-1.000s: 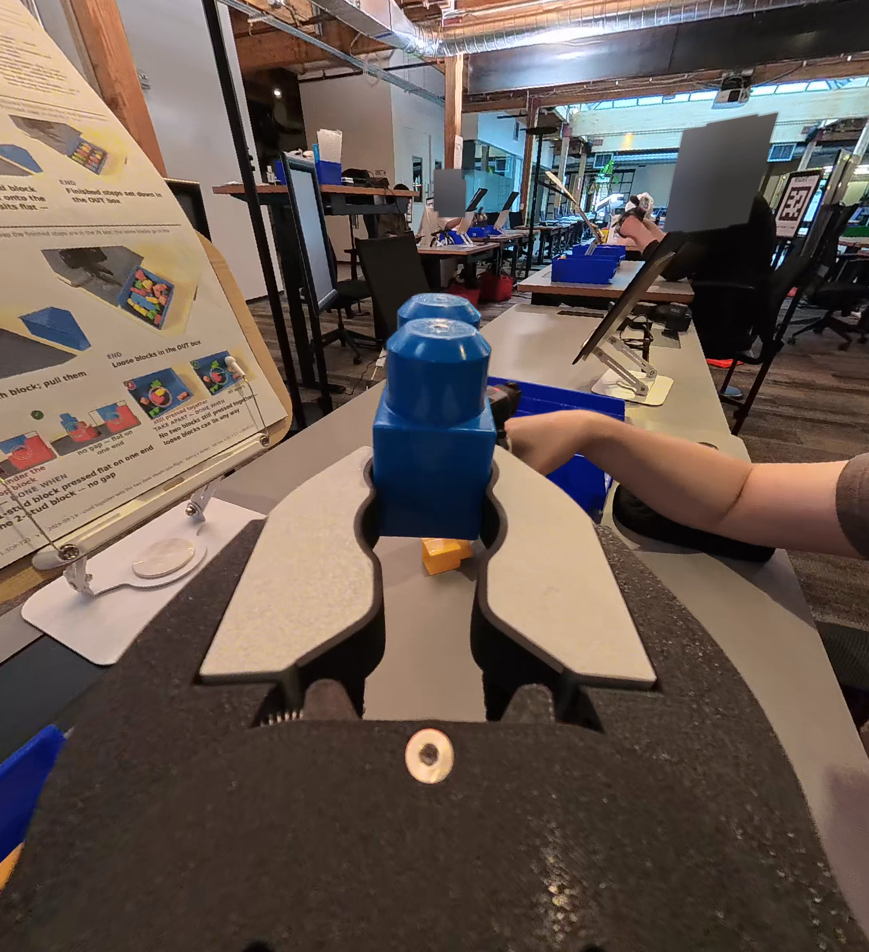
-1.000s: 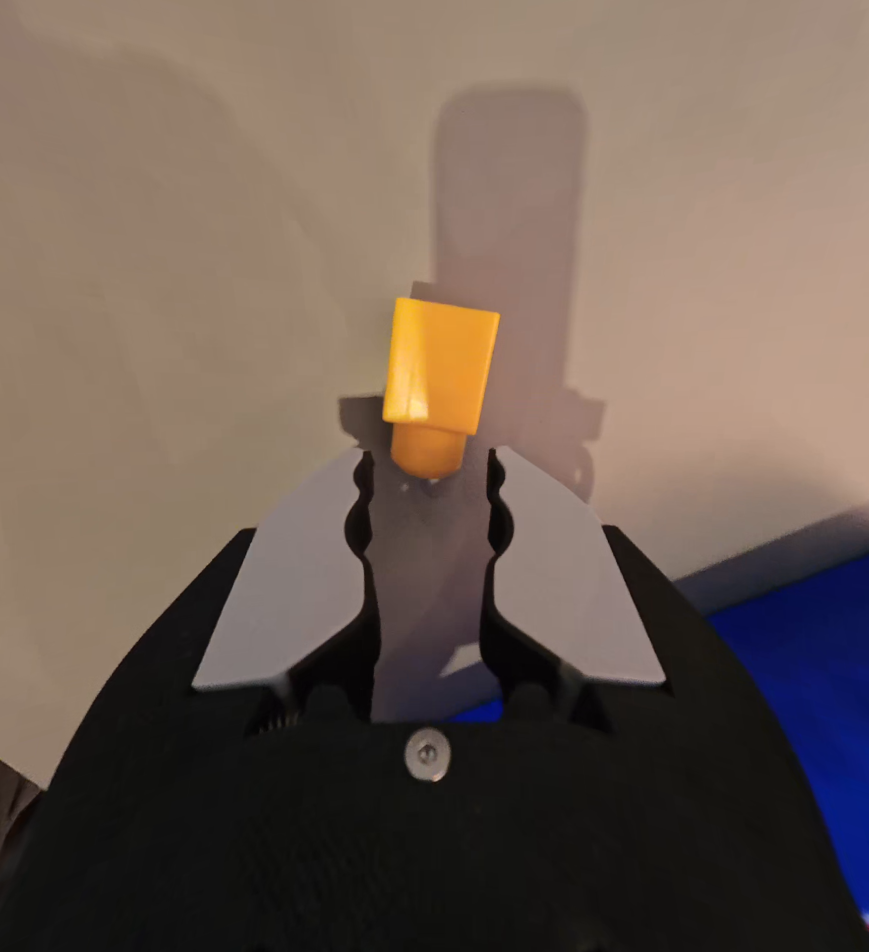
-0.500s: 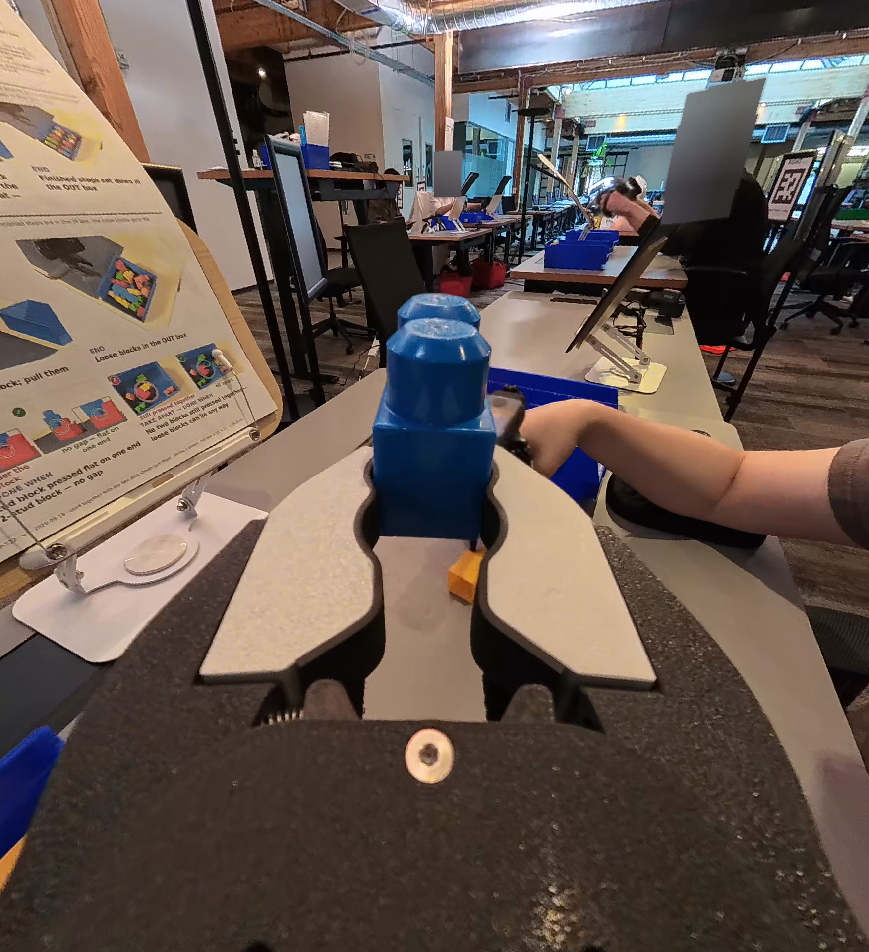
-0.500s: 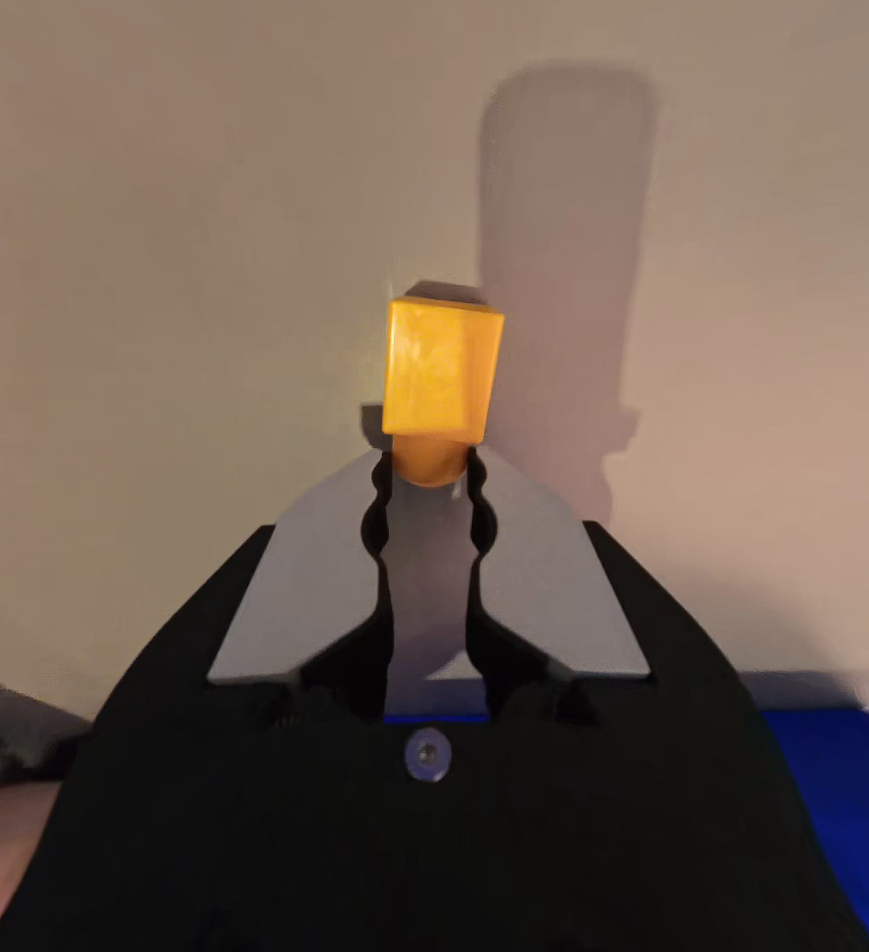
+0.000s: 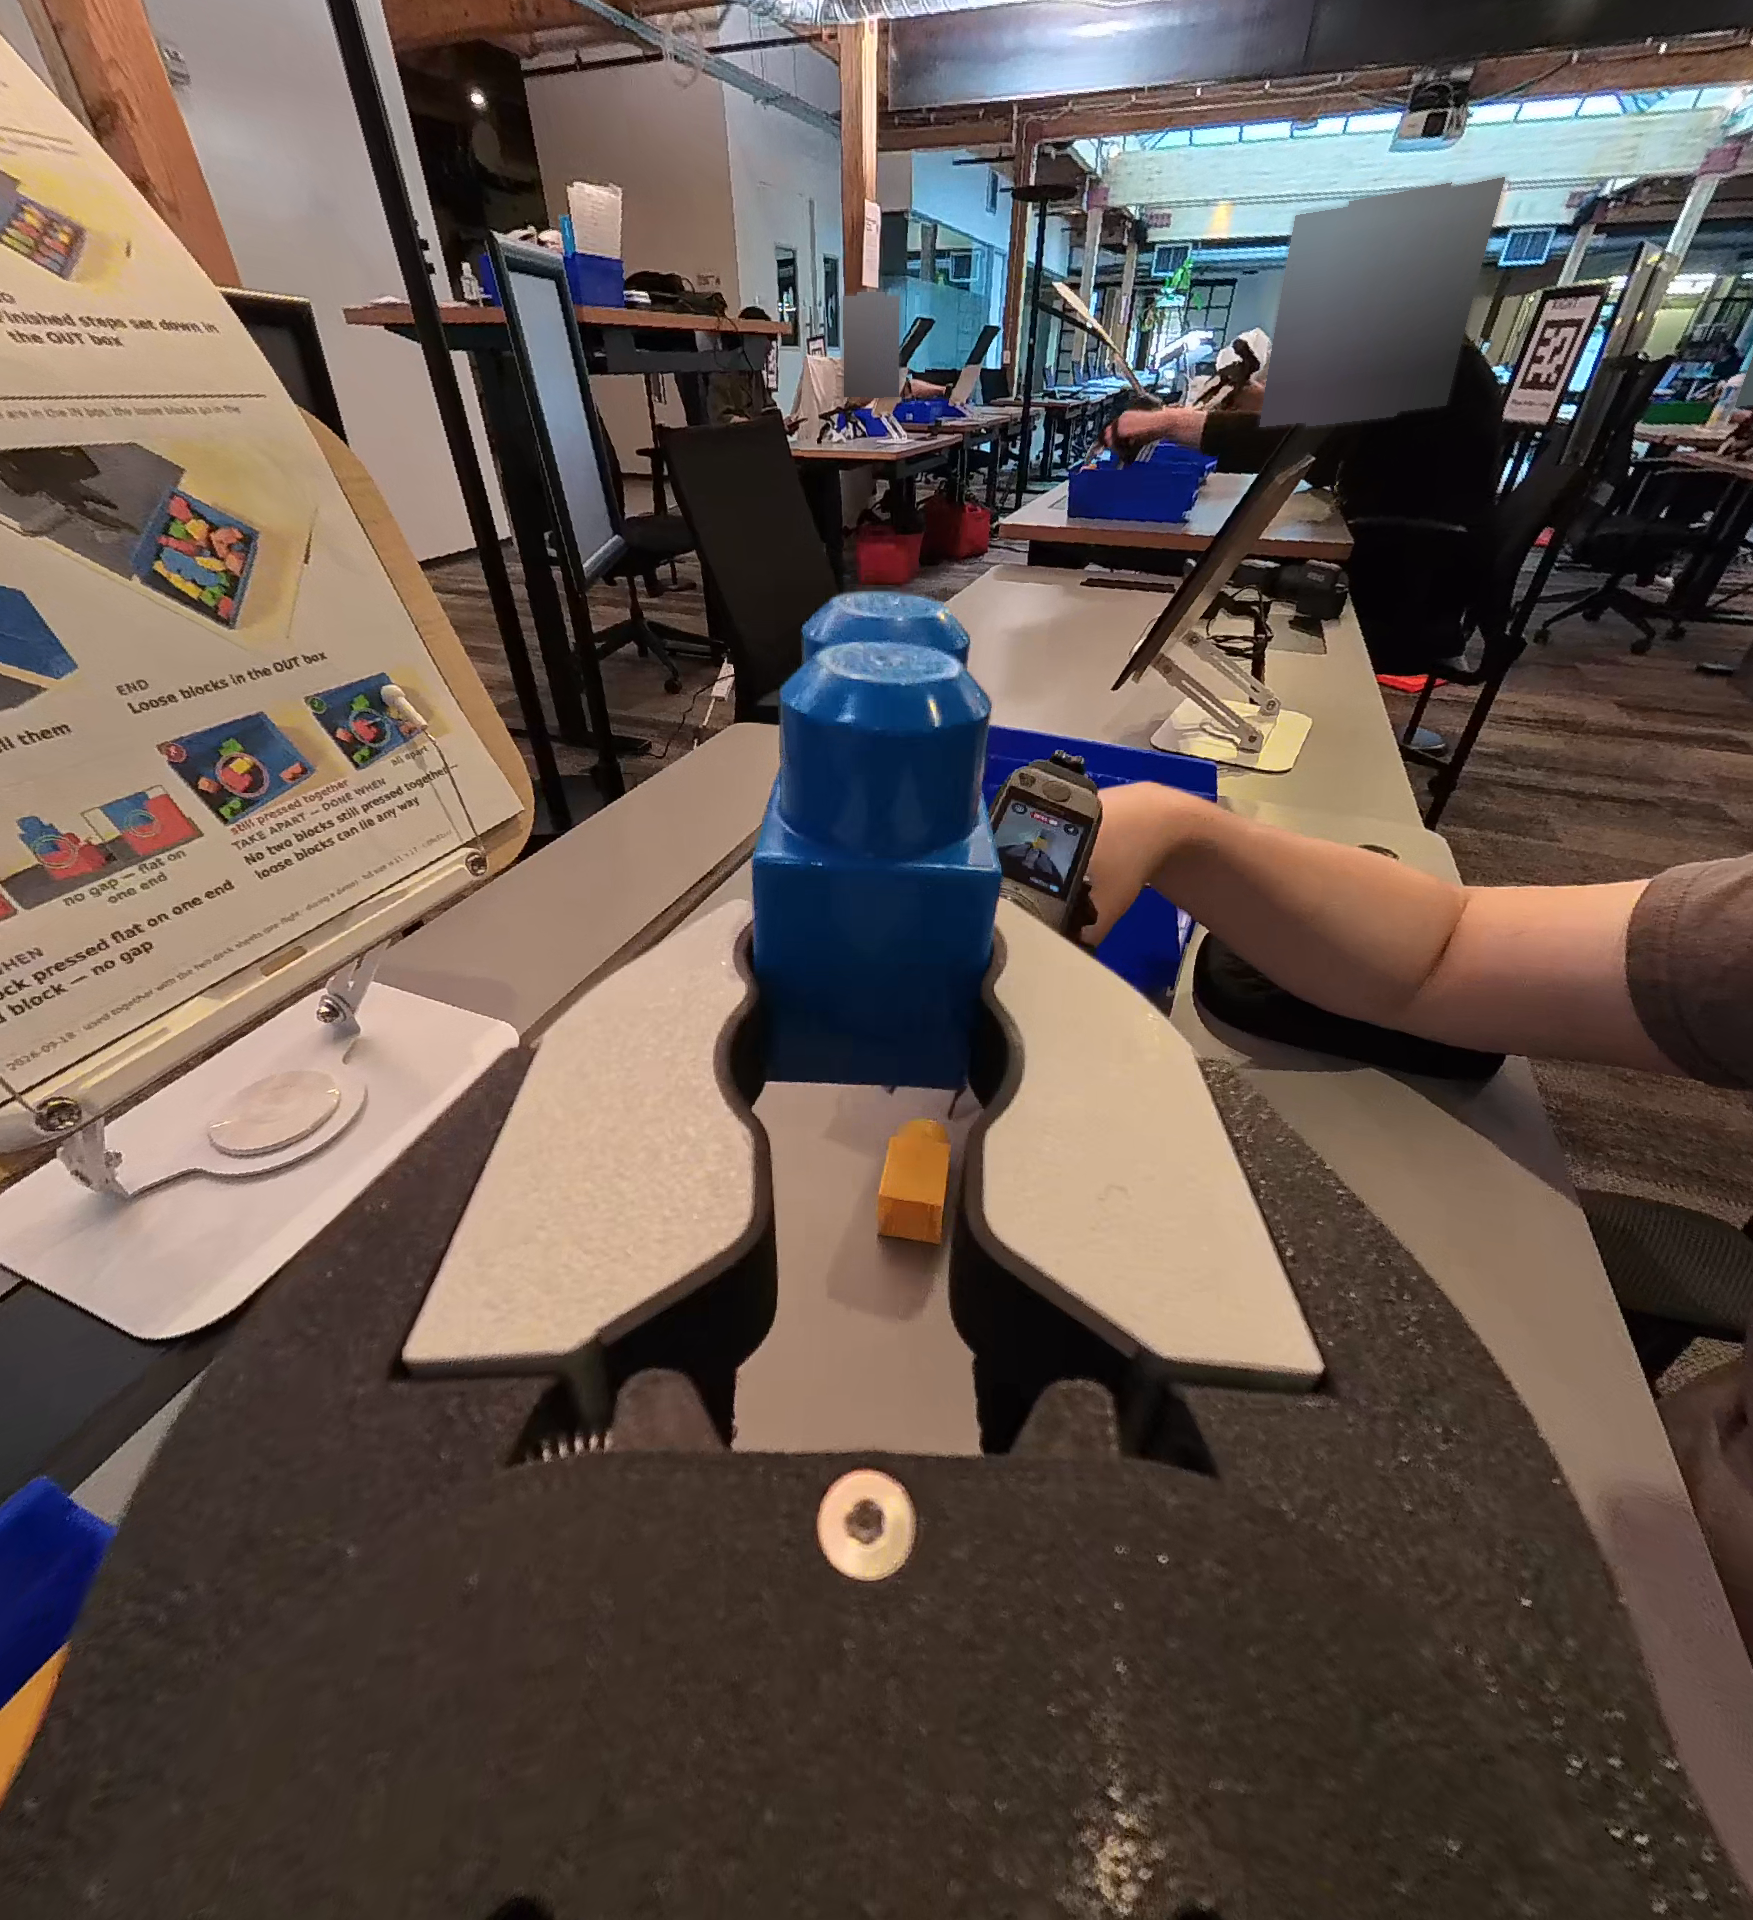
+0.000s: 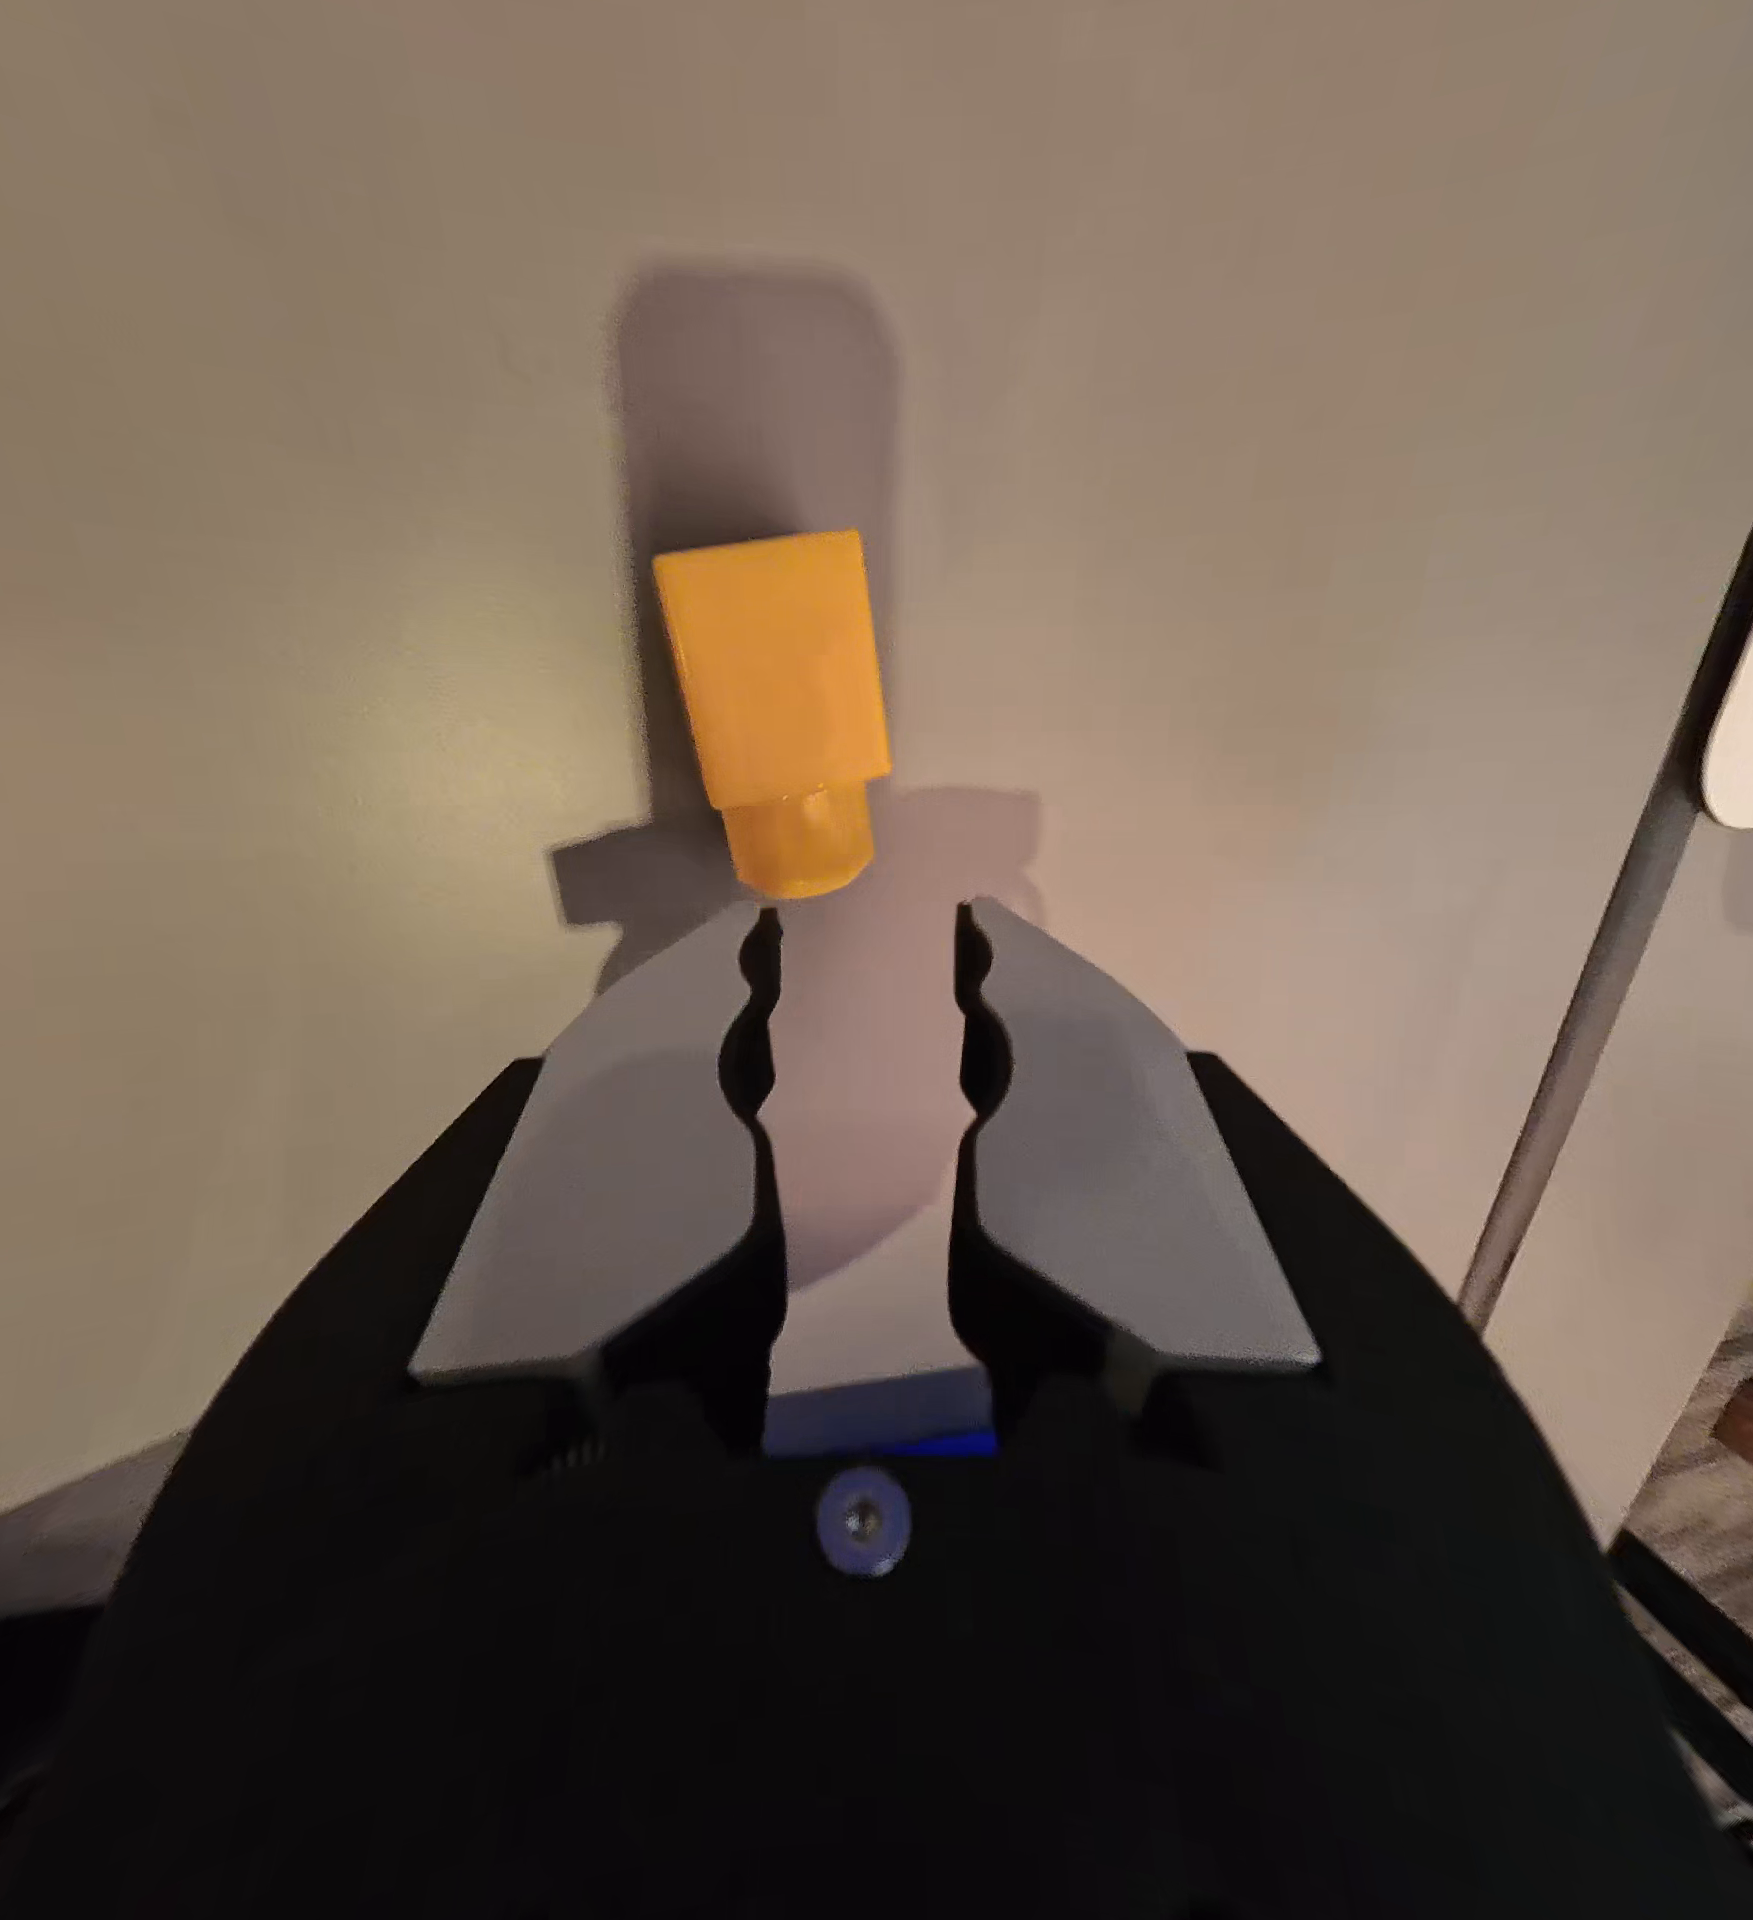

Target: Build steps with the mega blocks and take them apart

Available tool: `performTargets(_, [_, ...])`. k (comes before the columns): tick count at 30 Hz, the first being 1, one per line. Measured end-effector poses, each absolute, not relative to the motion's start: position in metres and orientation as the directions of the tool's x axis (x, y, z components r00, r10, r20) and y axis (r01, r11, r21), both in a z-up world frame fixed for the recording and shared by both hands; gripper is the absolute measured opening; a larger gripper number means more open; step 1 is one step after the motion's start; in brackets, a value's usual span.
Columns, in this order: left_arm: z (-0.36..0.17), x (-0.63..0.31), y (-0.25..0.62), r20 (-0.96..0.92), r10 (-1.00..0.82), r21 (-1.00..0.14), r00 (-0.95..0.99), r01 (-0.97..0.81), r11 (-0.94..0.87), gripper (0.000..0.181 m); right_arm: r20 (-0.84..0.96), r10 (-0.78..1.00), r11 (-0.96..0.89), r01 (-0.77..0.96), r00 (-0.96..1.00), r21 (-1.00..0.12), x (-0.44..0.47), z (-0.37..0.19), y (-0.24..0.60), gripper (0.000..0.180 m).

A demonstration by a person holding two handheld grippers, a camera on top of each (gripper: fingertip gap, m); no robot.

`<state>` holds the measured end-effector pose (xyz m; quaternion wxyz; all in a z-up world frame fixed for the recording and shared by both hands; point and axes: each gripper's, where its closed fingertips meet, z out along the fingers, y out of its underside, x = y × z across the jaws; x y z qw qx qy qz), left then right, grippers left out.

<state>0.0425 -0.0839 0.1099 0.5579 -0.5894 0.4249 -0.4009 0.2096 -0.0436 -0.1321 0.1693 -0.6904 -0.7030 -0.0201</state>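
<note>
The table [image 5: 581, 914] is viewed level and long from the left wrist, steeply and close from the right; the orange block [image 5: 913, 1182] [image 6: 776, 694] is shared.

The block [image 5: 874, 904] clamped in my left gripper [image 5: 872, 997] is deep blue, studs and all, and my fingers [image 5: 623, 1132] are pale speckled grey set in rough black foam. Below lies a small orange-yellow block [image 6: 773, 707] on the plain grey table [image 5: 581, 894]. My right gripper [image 6: 867, 914] has the same grey fingers over black. A blue bin [image 5: 1152, 774] sits beyond.
</note>
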Motion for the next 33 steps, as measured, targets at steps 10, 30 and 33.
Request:
performTargets(10, [0.109, 0.045, -0.086, 0.003, -0.952, -0.998, 0.305, -0.055, -0.021, 0.036, 0.226, 0.962, -0.099, 0.968, 0.152, -0.229, 0.203, -0.138, -0.04, 0.046])
performTargets(30, [0.099, 0.057, -0.086, 0.011, -0.956, -0.995, 0.293, -0.091, -0.039, 0.036, 0.272, 0.791, -0.309, 0.742, 0.548, -0.595, 0.168, -0.117, 0.016, 0.037])
performTargets(33, [0.098, 0.058, -0.086, 0.015, -0.955, -0.994, 0.297, -0.096, -0.045, 0.036, 0.105, 0.768, -0.458, 0.657, 0.631, -0.599, 0.162, -0.105, -0.008, 0.053])
